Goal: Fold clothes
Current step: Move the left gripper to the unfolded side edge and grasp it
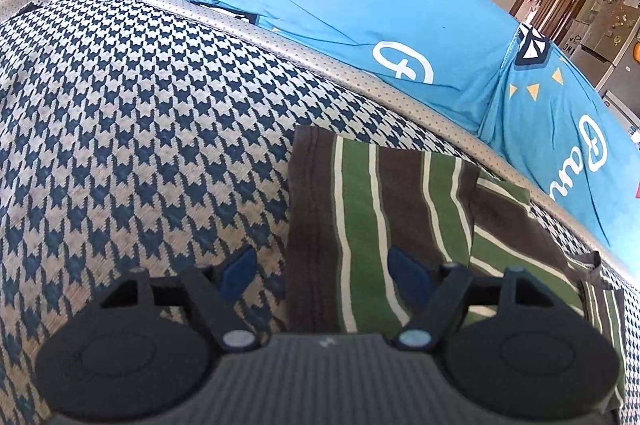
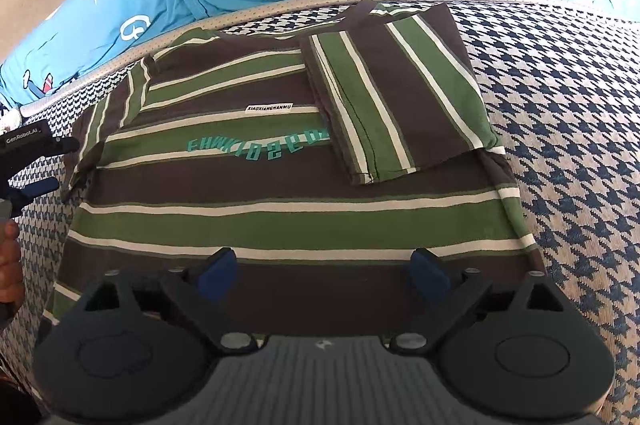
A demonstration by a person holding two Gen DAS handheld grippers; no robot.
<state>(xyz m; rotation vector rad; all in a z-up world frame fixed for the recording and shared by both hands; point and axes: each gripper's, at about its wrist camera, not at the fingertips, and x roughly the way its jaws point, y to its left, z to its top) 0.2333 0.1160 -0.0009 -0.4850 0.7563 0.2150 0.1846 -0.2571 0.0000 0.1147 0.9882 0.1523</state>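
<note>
The striped shirt [image 2: 280, 193] lies flat on the checked cushion [image 2: 580, 145], filling the middle of the right wrist view, its right part already folded inward. The right gripper [image 2: 322, 271] hovers wide open and empty over the hem. The left gripper [image 1: 324, 271] (also open, holding nothing) straddles the shirt's unfolded edge and looks nearer to it.

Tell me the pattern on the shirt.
The shirt has brown, green and cream stripes; clearest in the right wrist view.
</note>
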